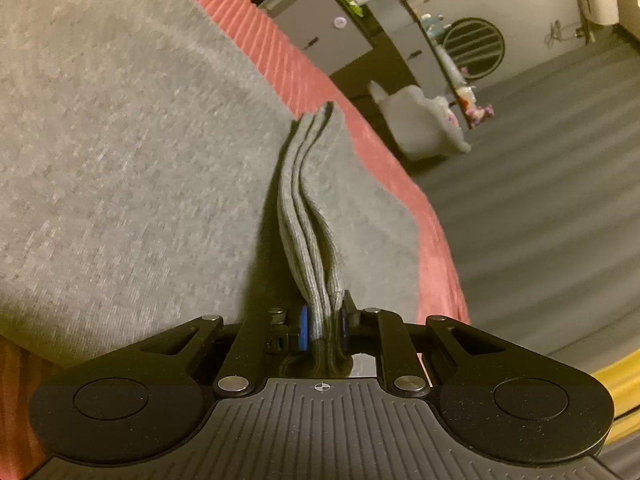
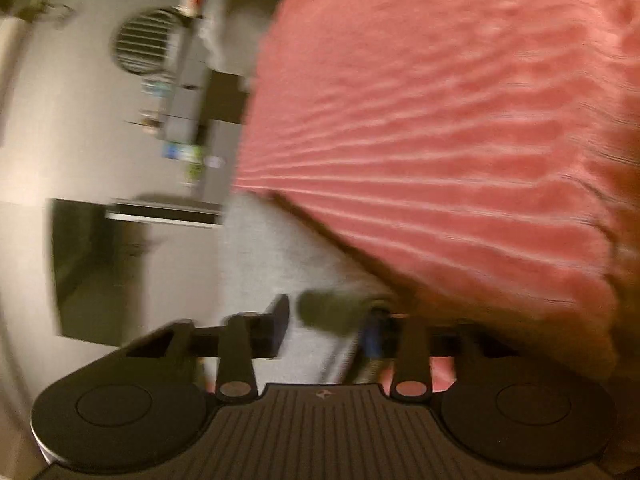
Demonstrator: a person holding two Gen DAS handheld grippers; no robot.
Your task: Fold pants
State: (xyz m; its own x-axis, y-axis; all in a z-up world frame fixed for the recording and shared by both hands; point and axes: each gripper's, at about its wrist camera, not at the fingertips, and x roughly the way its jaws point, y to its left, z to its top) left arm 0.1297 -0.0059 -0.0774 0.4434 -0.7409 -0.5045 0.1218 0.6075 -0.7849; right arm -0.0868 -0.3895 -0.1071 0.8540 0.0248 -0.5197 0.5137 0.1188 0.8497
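Grey pants [image 1: 120, 152] lie on a red striped bed cover [image 1: 276, 44]. My left gripper [image 1: 323, 326] is shut on the pants' ribbed hem, several layers stacked together [image 1: 308, 216] and lifted off the fabric below. In the blurred right wrist view, my right gripper [image 2: 326, 330] has its jaws apart, with grey pants fabric [image 2: 276, 248] between the fingers; the left finger [image 2: 280, 320] stands clear of the cloth. The red bed cover [image 2: 460, 140] fills the right side there.
The bed edge [image 1: 400, 168] runs diagonally, with grey carpet [image 1: 540, 208] beyond. Grey cabinets [image 1: 332, 36] with small items, a round slatted object [image 1: 474, 48] and a white bag [image 1: 424, 124] stand by the far wall.
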